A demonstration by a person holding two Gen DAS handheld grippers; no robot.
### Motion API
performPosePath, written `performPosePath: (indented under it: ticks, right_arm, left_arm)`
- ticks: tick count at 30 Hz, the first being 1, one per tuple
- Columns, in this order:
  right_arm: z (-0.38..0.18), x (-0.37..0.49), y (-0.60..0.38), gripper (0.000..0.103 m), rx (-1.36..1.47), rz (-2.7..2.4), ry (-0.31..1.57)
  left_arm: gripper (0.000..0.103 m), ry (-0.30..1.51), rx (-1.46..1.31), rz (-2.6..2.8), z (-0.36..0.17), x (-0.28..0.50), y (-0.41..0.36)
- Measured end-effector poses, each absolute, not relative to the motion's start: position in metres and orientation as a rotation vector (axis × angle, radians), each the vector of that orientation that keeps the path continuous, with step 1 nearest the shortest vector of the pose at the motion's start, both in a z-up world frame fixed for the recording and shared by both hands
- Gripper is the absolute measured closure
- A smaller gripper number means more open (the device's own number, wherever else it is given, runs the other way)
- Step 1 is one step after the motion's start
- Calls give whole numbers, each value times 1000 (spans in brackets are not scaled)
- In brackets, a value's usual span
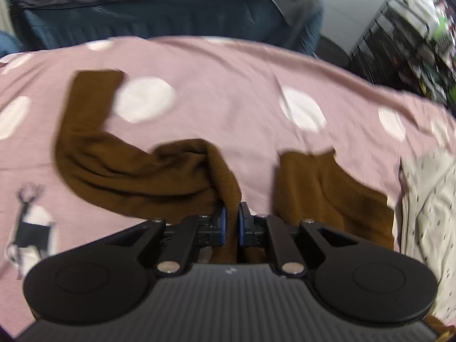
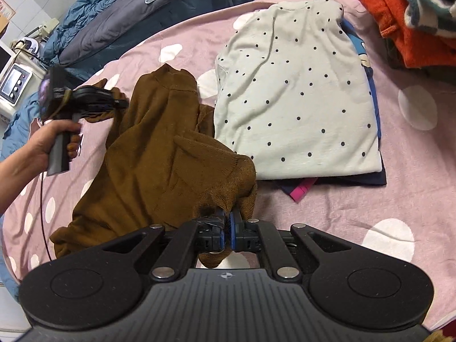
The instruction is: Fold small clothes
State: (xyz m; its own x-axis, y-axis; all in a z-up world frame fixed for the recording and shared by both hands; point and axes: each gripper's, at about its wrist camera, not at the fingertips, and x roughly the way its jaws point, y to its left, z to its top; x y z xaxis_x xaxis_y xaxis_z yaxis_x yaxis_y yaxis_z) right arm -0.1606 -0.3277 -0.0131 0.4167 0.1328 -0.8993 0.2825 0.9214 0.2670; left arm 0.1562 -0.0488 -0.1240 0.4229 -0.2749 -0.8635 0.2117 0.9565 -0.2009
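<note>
A small brown knit sweater lies crumpled on the pink dotted bedsheet. My right gripper is shut on a bunched fold of it at its near edge. In the left wrist view the sweater spreads left with one sleeve stretched away, and my left gripper is shut on a raised ridge of it. The left gripper also shows in the right wrist view, held by a hand at the sweater's far left side.
A folded pale polka-dot top lies on a stack of folded clothes to the right of the sweater. An orange garment pile sits at the far right. A blue-grey duvet lies beyond the sheet. A black wire rack stands far right.
</note>
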Motion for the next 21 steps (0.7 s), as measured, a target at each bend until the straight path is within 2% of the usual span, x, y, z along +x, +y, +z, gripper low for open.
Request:
performPosePath:
  ticks: [4,10,17,21]
  right_arm:
    - [-11,-150,-329,96,429,-90,1140]
    - [0,-125,-315,96,414,-6,1110]
    - [5,-94,-289,96,395,102,1097]
    - [1,-85,-282,96,365,118,1115]
  left_arm:
    - [95,976,-124,-192,-90,163,8]
    - [95,863,-195,97,-48,174,144]
    - [95,895,-178,321,-47,158,253]
    - [95,956,-187,353,-63,148,286]
